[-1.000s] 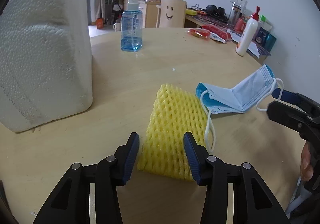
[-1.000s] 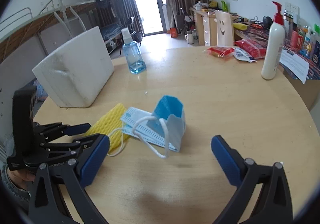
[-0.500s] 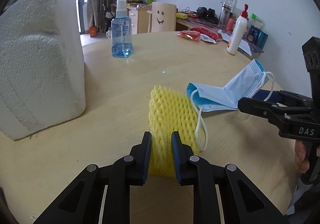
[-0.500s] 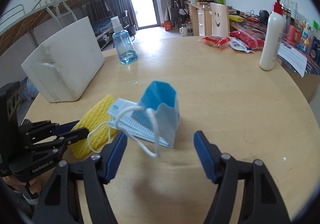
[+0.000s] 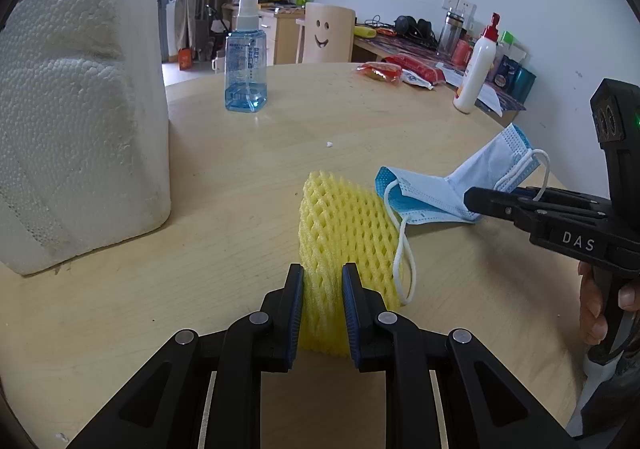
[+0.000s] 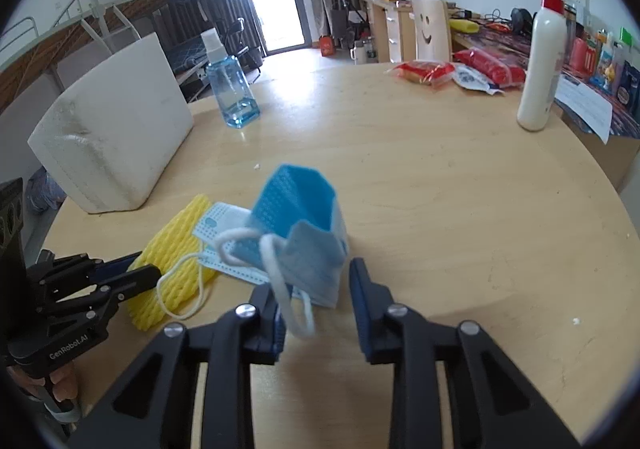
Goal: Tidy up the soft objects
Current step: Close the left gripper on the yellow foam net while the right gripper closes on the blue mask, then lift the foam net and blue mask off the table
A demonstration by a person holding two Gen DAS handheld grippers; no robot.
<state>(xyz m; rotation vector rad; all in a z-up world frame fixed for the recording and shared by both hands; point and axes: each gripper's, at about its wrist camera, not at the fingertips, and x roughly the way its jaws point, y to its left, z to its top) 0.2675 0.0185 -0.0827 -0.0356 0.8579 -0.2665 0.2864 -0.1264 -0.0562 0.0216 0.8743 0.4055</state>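
Two tongs, left tongs [image 5: 322, 299] pinching one yellow foam net [image 5: 346, 225], one face mask [image 6: 298, 233]

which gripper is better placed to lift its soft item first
Left. The left gripper already pinches the yellow foam net, while the right gripper, just closing, only brackets the blue mask with a visible gap.

Both grippers are black plastic with blue pads and round silver screws. The right gripper [image 5: 480, 203] says "DAS" in white and has a green light. The left gripper [image 6: 138, 273] says "GenRobot.AI".
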